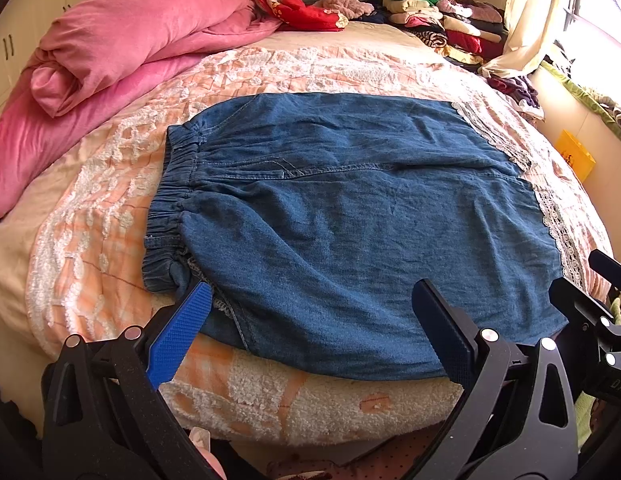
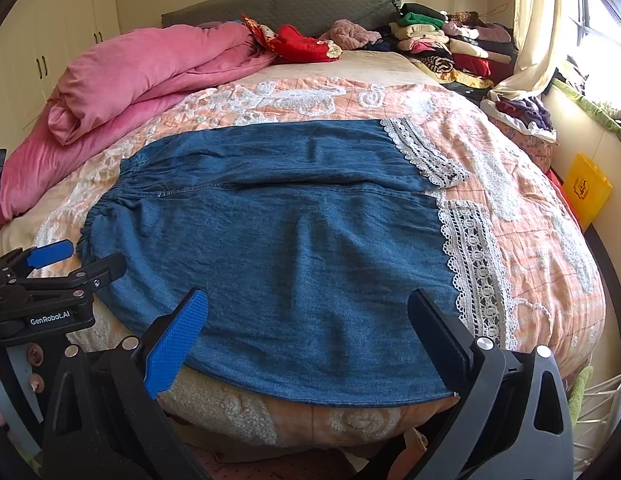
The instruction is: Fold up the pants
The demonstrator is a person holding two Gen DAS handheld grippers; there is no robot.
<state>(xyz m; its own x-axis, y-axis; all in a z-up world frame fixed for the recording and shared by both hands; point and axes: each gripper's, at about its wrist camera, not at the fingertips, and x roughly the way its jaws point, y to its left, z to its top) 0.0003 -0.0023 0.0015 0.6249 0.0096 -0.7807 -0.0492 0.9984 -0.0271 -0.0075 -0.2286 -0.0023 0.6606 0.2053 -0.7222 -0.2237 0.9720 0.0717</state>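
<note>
Blue denim pants (image 1: 350, 208) lie flat on the bed, elastic waistband (image 1: 170, 208) to the left and white lace cuffs (image 2: 470, 264) to the right; they also show in the right wrist view (image 2: 278, 232). My left gripper (image 1: 310, 300) is open and empty, hovering over the near edge of the pants by the waistband end. My right gripper (image 2: 306, 308) is open and empty over the near edge by the lace cuff end. The left gripper also shows in the right wrist view (image 2: 82, 258), and the right gripper shows at the right edge of the left wrist view (image 1: 586, 280).
The bed has an orange and white quilt (image 1: 110, 184). A pink duvet (image 1: 122, 44) is bunched at the far left. Piles of folded clothes (image 1: 442, 16) sit at the far right by the curtain (image 1: 522, 20). A yellow bag (image 2: 586, 188) stands beside the bed.
</note>
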